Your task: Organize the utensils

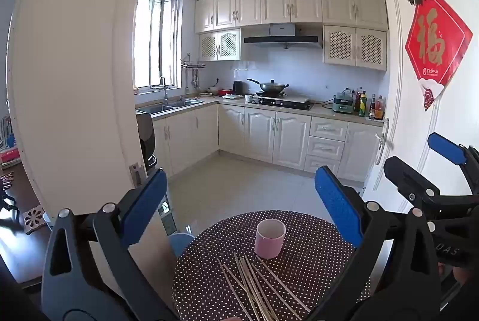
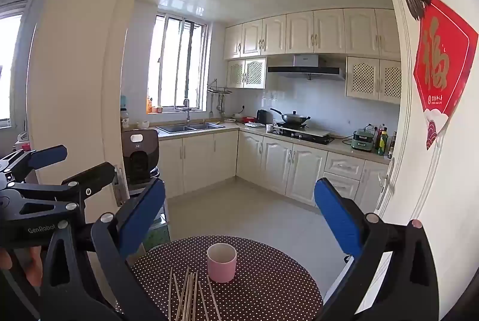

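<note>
A pink cup [image 1: 270, 238] [image 2: 221, 262] stands upright on a small round table with a dark polka-dot cloth [image 1: 314, 261] [image 2: 269, 285]. Several thin pale chopsticks [image 1: 257, 288] [image 2: 188, 297] lie loose on the cloth in front of the cup. My left gripper [image 1: 239, 207] hovers above the table's near side, open with nothing between its blue pads. My right gripper [image 2: 239, 216] is likewise open and empty above the table. Each gripper shows at the edge of the other's view: the right gripper [image 1: 425, 165], the left gripper [image 2: 69, 162].
A kitchen lies beyond: a sink [image 2: 188, 128], a stove with a wok [image 2: 293, 119], bottles [image 2: 381, 141] on the counter. A white door [image 1: 419, 111] with a red decoration stands at the right, a wall pillar [image 1: 74, 81] at the left. A dark appliance [image 2: 139, 153] stands by the doorway.
</note>
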Tool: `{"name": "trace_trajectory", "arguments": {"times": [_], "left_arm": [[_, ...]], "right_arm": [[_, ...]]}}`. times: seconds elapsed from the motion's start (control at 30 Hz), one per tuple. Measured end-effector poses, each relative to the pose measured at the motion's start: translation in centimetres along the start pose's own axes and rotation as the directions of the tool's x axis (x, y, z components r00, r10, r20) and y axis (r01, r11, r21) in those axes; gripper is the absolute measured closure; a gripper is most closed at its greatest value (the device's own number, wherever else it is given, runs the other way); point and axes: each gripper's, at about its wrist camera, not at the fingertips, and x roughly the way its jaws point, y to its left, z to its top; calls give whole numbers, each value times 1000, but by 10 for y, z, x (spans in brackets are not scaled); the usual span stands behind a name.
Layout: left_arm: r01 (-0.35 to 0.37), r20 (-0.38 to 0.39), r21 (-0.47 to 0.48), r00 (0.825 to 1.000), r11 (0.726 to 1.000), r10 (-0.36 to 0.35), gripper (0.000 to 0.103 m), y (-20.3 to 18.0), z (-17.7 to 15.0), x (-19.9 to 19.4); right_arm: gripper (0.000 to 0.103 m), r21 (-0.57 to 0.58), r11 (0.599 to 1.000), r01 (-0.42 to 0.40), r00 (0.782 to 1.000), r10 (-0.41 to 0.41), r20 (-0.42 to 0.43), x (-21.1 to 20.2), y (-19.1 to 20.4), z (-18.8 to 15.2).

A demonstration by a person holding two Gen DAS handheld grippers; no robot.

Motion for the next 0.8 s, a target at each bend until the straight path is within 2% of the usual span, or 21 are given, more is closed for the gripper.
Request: {"name": "trace_trajectory", "arguments": {"times": [0.8], "left_arm": [[-11, 14, -2, 1000, 1000, 11, 6, 2, 1, -3]], "right_arm": [[7, 9, 1000, -5, 1000, 5, 0, 3, -2, 2]]}}
